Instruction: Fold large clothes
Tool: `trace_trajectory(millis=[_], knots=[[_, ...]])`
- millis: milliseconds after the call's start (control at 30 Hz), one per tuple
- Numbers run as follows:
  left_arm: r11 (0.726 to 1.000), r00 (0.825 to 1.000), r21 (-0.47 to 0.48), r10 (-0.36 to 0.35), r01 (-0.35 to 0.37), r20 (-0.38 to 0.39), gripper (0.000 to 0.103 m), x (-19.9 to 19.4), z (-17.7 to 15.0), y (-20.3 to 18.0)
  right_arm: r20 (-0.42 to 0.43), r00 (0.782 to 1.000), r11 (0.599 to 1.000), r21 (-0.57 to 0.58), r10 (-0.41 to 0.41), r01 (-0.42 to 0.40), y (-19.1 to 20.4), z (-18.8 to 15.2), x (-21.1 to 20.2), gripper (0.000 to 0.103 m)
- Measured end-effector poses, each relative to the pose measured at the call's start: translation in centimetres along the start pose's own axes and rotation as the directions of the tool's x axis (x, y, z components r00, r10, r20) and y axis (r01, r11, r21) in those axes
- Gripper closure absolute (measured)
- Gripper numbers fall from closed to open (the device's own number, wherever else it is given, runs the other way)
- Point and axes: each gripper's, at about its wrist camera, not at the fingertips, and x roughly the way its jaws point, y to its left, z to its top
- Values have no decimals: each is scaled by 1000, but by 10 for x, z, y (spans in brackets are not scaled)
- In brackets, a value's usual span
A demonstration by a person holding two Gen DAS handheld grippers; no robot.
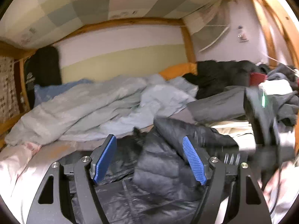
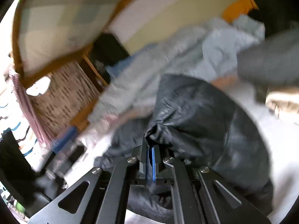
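Note:
A black quilted puffer jacket [image 1: 160, 171] lies on the bed under my left gripper [image 1: 147, 137]. That gripper is open, and its blue pads [image 1: 104, 160] stand wide apart above the fabric without pressing it. In the right wrist view the same jacket [image 2: 196, 108] drapes away from my right gripper [image 2: 150, 145], which is shut on a bunched fold of its edge. The right gripper's body [image 1: 265, 130] appears blurred at the right of the left wrist view, behind a person's grey sleeve [image 1: 214, 106].
A crumpled grey-blue duvet [image 1: 84, 104] fills the back of the bed. Dark clothes [image 1: 220, 74] and a red item [image 1: 257, 78] are piled at the far right. A wooden bunk frame [image 1: 188, 43] surrounds the bed. White sheet [image 1: 16, 168] shows at the left.

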Motion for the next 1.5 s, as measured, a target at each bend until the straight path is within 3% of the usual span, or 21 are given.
trace_trajectory(millis=[100,167,300,433,467,667,733,900,967,1033,1067,1133,1233,1300,1367,1400,1467,1500], knots=[[997,999,-73,-6,3,-51,31,11,-1,15,-124,991,999,17,-44,46,-10,-24,39,100],[995,997,-96,1,-8,-75,31,15,-5,19,-151,985,996,-2,-83,84,-12,-36,52,100],[997,993,-71,13,-21,-115,31,20,-13,14,-129,984,991,-68,-127,119,-6,-43,44,98],[998,992,-53,16,-23,-128,31,22,-16,7,-69,990,991,-67,-119,115,-12,-47,7,70],[998,992,-53,9,-16,-129,31,23,-15,4,-60,991,991,-69,-123,118,-14,-48,-2,68],[995,980,-6,-103,103,-169,31,43,-5,-39,9,978,978,1,-208,208,-41,-54,-55,68],[980,959,36,-184,196,-215,31,57,-2,-63,52,946,947,12,-320,320,-55,-57,-75,68],[964,944,88,-223,250,-244,31,81,5,-113,142,898,909,61,-416,412,-76,-50,-108,68],[955,947,153,-214,255,-241,31,86,11,-135,173,867,884,88,-467,459,-82,-43,-120,68],[943,943,232,-170,240,-285,30,99,13,-158,211,805,831,86,-554,549,-88,-34,-133,68],[936,928,252,-150,244,-341,30,110,12,-167,241,762,795,88,-601,600,-91,-29,-142,68],[938,896,234,-139,256,-422,30,133,10,-178,283,710,758,120,-645,641,-99,-20,-161,68],[934,873,259,-98,247,-478,30,155,1,-192,295,683,739,161,-668,654,-113,-10,-179,68],[929,844,271,-73,251,-531,30,169,-10,-199,292,664,720,162,-688,675,-117,-9,-181,68],[929,814,275,-44,246,-580,30,184,-25,-204,275,671,721,153,-688,676,-120,-10,-178,68],[934,812,280,-18,222,-584,29,188,-30,-204,263,682,727,142,-682,672,-120,-10,-175,68],[952,835,267,25,147,-549,33,189,-32,-196,253,690,730,118,-678,673,-116,-10,-168,68],[959,843,251,25,132,-537,53,187,-32,-190,253,693,731,102,-675,675,-114,-11,-166,68]])
